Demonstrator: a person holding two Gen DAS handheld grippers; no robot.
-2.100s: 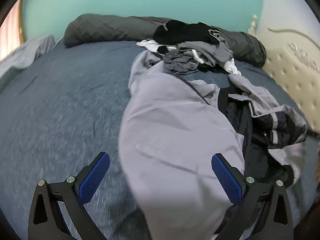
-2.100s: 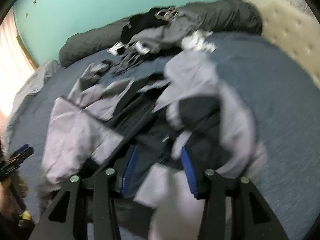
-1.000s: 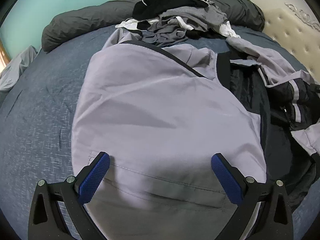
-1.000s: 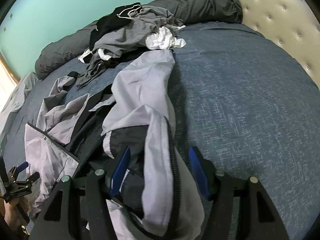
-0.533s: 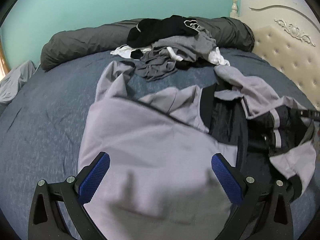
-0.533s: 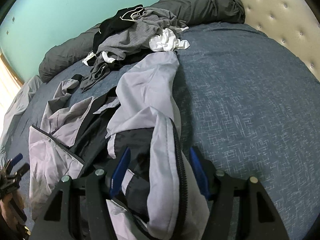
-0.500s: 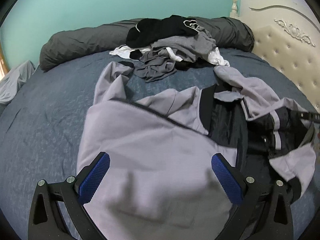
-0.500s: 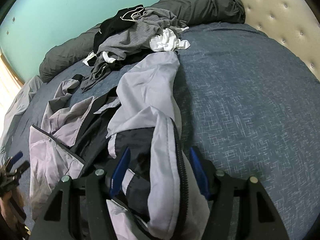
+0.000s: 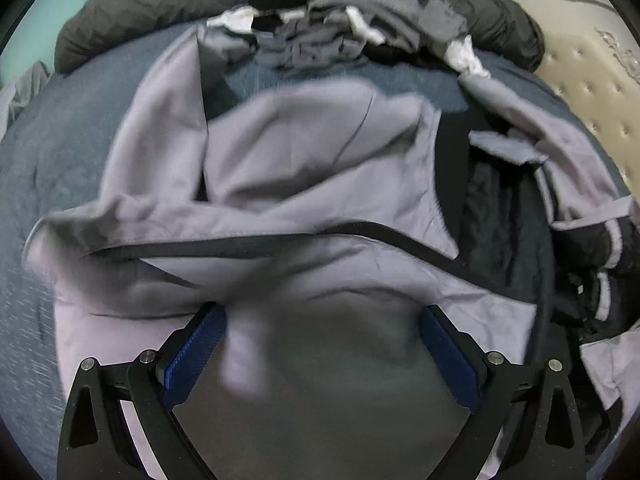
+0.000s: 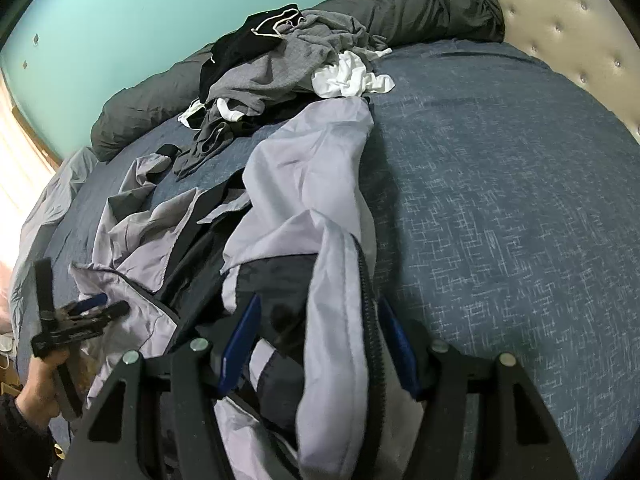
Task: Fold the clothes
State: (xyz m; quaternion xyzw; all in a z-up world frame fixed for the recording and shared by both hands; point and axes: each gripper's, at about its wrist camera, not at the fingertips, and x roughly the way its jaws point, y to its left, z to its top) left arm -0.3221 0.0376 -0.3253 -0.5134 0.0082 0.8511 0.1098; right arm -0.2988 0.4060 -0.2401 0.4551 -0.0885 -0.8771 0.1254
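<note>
On a blue bedspread (image 10: 500,184), a pale lilac-grey jacket (image 9: 304,168) with dark lining and black trim lies spread and rumpled, reaching from the near edge toward the far side of the bed. Beyond it, against a long dark-grey bolster (image 10: 420,4) and a teal wall (image 10: 120,12), sits a heap of other clothes (image 10: 280,64): black, grey and white pieces tangled together. A cream tufted headboard (image 10: 568,20) closes the bed's right side.

From its own camera, the left gripper (image 9: 320,344) hangs low over the jacket's near panel, its blue-padded fingers (image 9: 196,350) spread wide, with cloth lying between them but neither pad pressing on it; this view is blurred. In the right camera the same gripper shows at near left, carried by a person's hand (image 10: 38,384) in a dark sleeve.

The right gripper (image 10: 316,344) stands partly spread, and a raised fold of the jacket's zipped front edge passes between its blue pads; the right pad lies against the zip, while whether the left pad touches cloth cannot be told, so a firm pinch is not certain.
</note>
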